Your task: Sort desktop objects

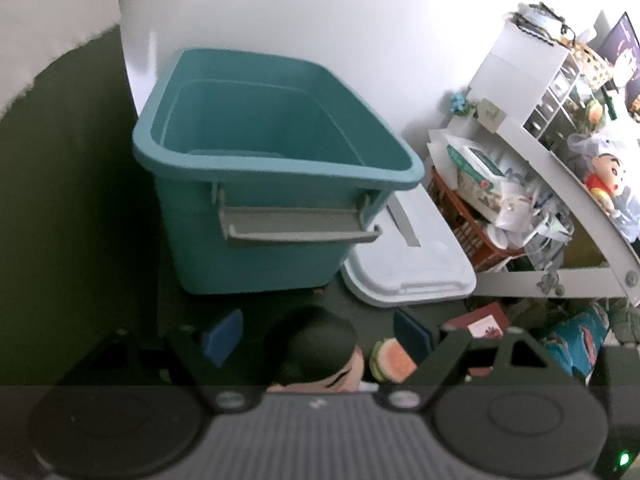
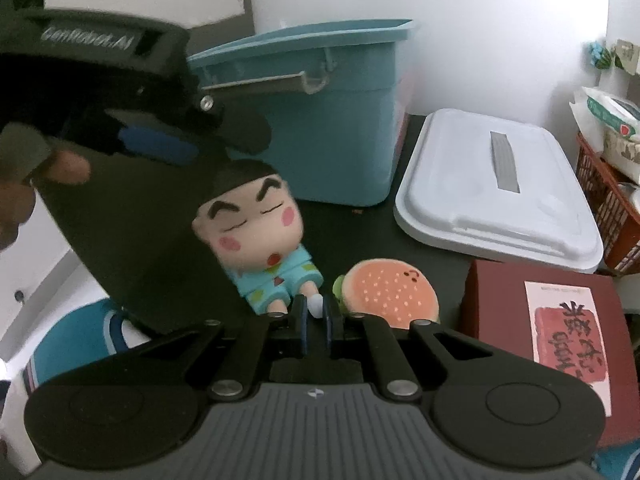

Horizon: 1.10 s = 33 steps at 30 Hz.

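Figurine lies on its back on the dark desk before the teal bin, long axis running head toward the bin, feet toward me. My right gripper is pinched on one foot, beside the burger toy. My left gripper hovers spread wide above the head.

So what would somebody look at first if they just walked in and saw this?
Probably the cartoon doll in blue pyjamas, lying on the dark desk with the right gripper shut on its foot. Next, the big teal bin standing open behind it, with a white lid flat on the desk to its right. A round burger toy sits right beside the doll.
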### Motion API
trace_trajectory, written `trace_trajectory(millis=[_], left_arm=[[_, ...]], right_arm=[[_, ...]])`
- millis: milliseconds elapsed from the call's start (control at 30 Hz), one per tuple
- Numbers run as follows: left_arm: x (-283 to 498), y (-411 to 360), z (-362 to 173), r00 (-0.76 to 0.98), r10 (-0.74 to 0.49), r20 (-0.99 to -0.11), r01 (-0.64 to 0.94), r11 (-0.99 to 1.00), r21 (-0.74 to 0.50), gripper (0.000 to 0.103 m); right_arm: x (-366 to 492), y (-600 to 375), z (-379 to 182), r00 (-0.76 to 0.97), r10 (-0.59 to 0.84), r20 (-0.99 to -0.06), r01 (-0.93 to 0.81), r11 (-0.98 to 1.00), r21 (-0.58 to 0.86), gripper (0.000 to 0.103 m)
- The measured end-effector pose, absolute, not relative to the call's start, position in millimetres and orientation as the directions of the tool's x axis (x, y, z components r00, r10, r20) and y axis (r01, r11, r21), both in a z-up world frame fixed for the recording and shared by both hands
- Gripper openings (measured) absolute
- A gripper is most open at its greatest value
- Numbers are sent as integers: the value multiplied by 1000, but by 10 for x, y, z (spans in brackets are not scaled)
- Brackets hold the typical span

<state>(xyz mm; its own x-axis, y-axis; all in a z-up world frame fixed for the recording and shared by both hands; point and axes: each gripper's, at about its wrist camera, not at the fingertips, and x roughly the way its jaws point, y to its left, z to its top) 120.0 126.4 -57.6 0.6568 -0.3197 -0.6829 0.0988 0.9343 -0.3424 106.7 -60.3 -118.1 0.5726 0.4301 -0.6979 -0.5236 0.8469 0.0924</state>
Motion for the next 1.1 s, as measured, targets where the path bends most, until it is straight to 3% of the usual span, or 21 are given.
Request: trace_trajectory(millis=[333, 933, 967, 1033, 1100], left_arm=[[1228, 1267, -606, 660, -305, -686, 86, 938, -335, 84], [1200, 1310, -595, 666, -299, -683, 63, 935, -348, 82], [1200, 1306, -596, 666, -301, -683, 66, 935, -348, 82], [1198, 1299, -593, 665, -304, -682, 70, 935, -348, 83], [1197, 1298, -594, 665, -304, -682, 71, 935, -347, 83]], right_arm=[[1073, -558, -1267, 537, 446, -717, -547, 830, 106, 7], [1052, -526, -1180, 585, 462, -666, -560, 825, 81, 11], [1061, -527, -1185, 586, 461, -666, -559, 825, 80, 12], [1080, -528, -1196, 588, 459, -666, -558, 826, 77, 34], [1098, -529, -1208, 591, 457, -665, -557, 827, 74, 39]])
